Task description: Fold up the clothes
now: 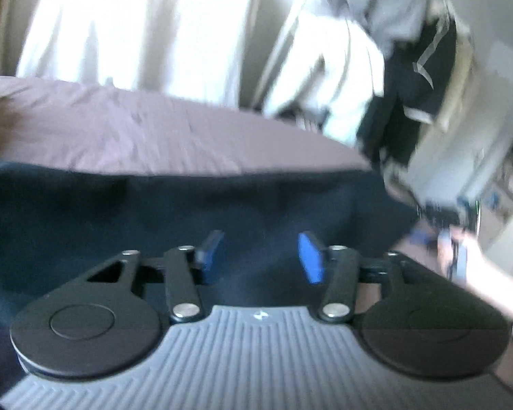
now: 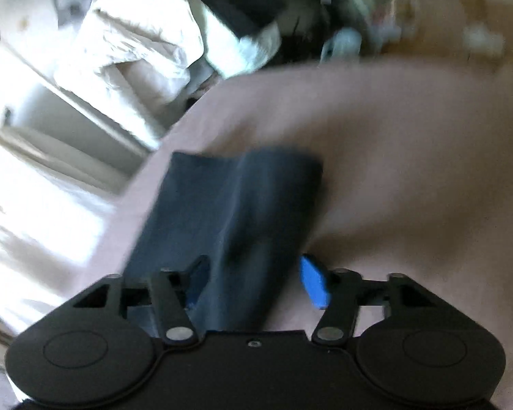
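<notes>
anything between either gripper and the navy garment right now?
Nothing visible. The left gripper is open directly over the navy garment, only dark cloth showing between its pads. The right gripper is open with the garment running between its fingers across the mauve sheet. The laundry pile sits well beyond.

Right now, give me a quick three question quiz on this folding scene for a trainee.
1. True or false: the left claw is open above the dark navy garment.
2. What lies under the garment in the right wrist view? A) a wooden table B) the mauve sheet C) a tiled floor
3. Fill in: in the right wrist view the navy cloth runs between the fingers of the right claw, whose jaws are spread ____.

Key: 1 true; 2 B; 3 apart (open), not pinching the cloth.
</notes>
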Tool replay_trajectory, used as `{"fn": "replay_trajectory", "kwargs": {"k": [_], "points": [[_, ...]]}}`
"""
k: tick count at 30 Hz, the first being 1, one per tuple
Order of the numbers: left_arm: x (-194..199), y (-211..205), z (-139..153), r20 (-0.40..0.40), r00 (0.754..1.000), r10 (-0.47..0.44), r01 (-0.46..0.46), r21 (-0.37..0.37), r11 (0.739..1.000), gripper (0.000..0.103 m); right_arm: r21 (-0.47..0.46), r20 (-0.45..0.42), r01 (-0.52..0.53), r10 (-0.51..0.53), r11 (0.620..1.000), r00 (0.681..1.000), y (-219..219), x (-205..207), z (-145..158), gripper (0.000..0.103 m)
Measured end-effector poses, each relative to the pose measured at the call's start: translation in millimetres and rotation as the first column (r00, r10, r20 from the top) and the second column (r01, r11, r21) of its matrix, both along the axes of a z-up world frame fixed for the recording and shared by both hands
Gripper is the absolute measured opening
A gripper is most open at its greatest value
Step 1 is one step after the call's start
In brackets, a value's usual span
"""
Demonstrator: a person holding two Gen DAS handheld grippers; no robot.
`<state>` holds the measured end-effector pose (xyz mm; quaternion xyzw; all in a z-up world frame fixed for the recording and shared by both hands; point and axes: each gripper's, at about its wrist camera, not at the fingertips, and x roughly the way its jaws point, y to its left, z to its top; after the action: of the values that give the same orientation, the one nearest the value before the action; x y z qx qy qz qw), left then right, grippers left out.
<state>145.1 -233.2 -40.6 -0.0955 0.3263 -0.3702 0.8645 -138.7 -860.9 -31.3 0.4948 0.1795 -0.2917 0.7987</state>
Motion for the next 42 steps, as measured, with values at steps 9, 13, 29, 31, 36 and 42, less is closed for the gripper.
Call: {"fn": "replay_trajectory", "kwargs": {"k": [9,13,29,31,36,42], "points": [[49,-68,-64,-0.240,0.970,0.042,0.064,0.416,0.907,0.061,-0.024,0.007,-0.063,0.063,0.998,0.998,0,42,-11,0.089],[48,-72,-61,-0.205,0.978,0.025,0.065,0.419,0.906,0.061,-0.100,-0.048,-0.079,0.075,0.992,0.996,-2,74,-9,0.088],[46,-55,-56,-0.100,0.994,-0.042,0.074,0.337,0.939,0.061,-0.430,-0.144,-0.037,-0.028,0.902,0.989,-25,38,88,0.011],[48,-60,-62,-0.113,0.993,-0.030,0.066,0.338,0.939,0.061,-0.403,-0.202,-0.029,-0.058,0.915,0.978,-32,25,68,0.011],[48,-66,-49,-0.131,0.991,0.015,0.022,0.278,0.960,0.061,-0.390,-0.168,0.002,-0.073,0.921,0.983,-38,20,88,0.011],[33,-77,-47,-0.150,0.988,0.035,-0.008,0.178,0.984,0.061,-0.465,-0.205,0.030,-0.141,0.885,0.969,-52,22,122,0.010]]}}
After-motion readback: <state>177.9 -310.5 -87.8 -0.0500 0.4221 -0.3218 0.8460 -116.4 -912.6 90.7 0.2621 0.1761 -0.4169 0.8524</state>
